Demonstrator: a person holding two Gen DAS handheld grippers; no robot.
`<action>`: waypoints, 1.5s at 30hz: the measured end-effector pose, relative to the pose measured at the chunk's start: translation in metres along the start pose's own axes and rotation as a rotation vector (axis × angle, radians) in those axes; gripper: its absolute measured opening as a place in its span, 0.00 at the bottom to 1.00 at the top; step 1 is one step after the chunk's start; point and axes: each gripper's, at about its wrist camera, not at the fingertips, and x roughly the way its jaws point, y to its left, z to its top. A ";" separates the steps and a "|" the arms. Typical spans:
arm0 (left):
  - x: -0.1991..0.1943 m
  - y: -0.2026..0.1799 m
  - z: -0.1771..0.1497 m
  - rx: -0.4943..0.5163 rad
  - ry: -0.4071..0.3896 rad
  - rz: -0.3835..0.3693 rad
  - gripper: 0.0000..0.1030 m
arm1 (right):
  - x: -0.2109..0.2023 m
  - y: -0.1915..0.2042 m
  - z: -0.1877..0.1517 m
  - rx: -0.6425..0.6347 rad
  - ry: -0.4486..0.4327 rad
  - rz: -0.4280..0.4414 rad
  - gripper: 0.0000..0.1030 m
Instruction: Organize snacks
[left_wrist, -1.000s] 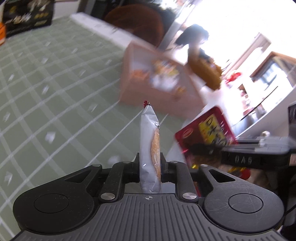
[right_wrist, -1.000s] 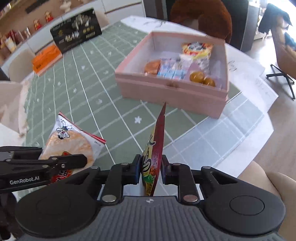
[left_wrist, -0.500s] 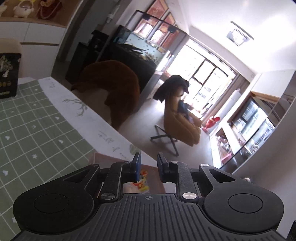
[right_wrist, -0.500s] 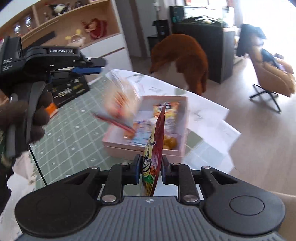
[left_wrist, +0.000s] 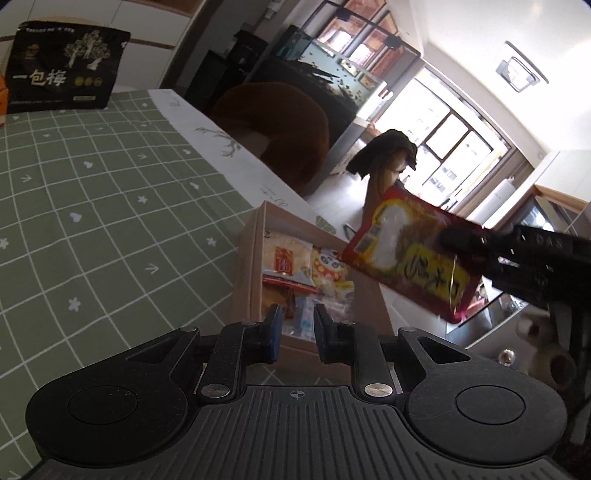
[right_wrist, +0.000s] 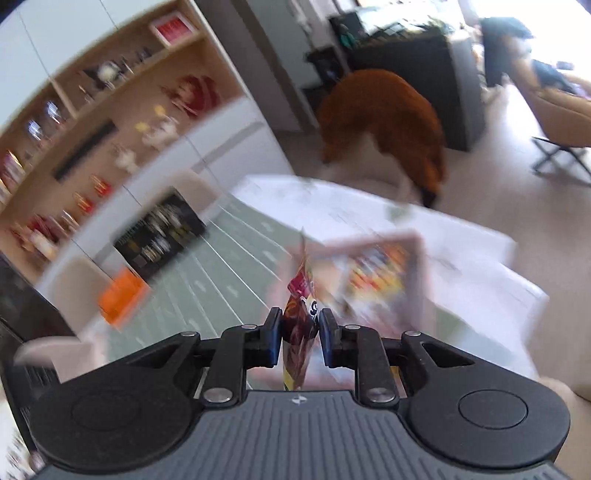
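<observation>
Right claw is clamped on the red bag, box dead ahead at 12 o'clock on the bench. Left claw is shut, empty, right over the box.

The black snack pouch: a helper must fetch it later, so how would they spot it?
Start at the green checked tablecloth. At its far end stands the black snack pouch, upright beside something orange. It alone is black, with white Chinese lettering and pale tree drawings.
</observation>
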 end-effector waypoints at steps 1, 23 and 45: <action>-0.001 0.002 -0.002 0.003 0.000 0.013 0.21 | 0.005 0.003 0.008 -0.017 -0.033 -0.001 0.21; 0.022 0.029 -0.100 0.504 0.053 0.274 0.24 | 0.087 0.050 -0.186 -0.195 0.082 -0.332 0.66; 0.044 0.028 -0.092 0.500 -0.019 0.293 0.24 | 0.110 0.035 -0.190 -0.198 -0.074 -0.451 1.00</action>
